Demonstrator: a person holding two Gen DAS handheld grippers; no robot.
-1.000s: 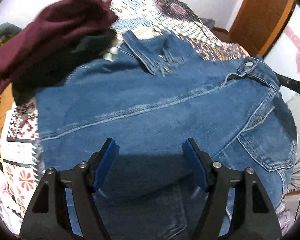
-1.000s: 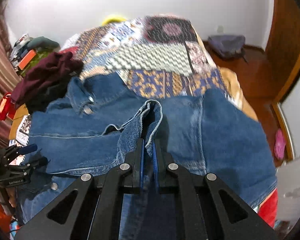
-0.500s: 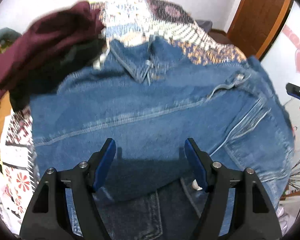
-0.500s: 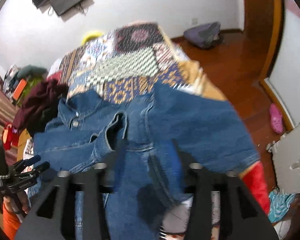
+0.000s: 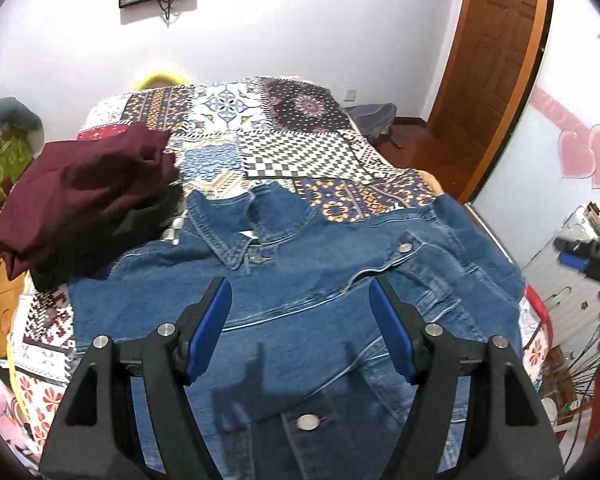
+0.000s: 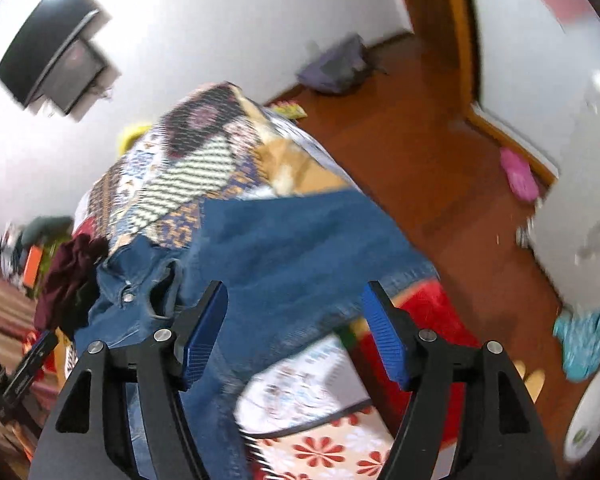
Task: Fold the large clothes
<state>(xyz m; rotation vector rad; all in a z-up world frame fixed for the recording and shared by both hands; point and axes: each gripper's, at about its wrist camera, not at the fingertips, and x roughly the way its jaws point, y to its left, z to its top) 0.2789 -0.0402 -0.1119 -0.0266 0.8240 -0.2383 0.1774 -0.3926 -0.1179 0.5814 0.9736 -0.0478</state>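
Beneath both grippers, patchwork-quilted bed [image 5: 300, 152] bearing blue denim jacket [image 5: 320, 288] spread flat, collar away. Left gripper [image 5: 300, 312] wide, empty. Right gripper [image 6: 294, 320] just been opening, nothing between, past jacket's right edge. Maroon garment pile [image 5: 88, 188] far-left; bare wooden floor [image 6: 420, 184] rightward.

Denim jacket [image 5: 300, 288]: mid-blue, pale stitching, silver buttons. Bedspread [image 5: 296, 152] under it: patchwork of black-white check, navy-orange motifs, red florals on white. Garment [image 5: 80, 188] beside jacket collar: maroon, over a black one. Gripper pads [image 5: 210, 330]: blue on black frames. Slipper [image 6: 518, 174] on floor beyond jacket: pink.
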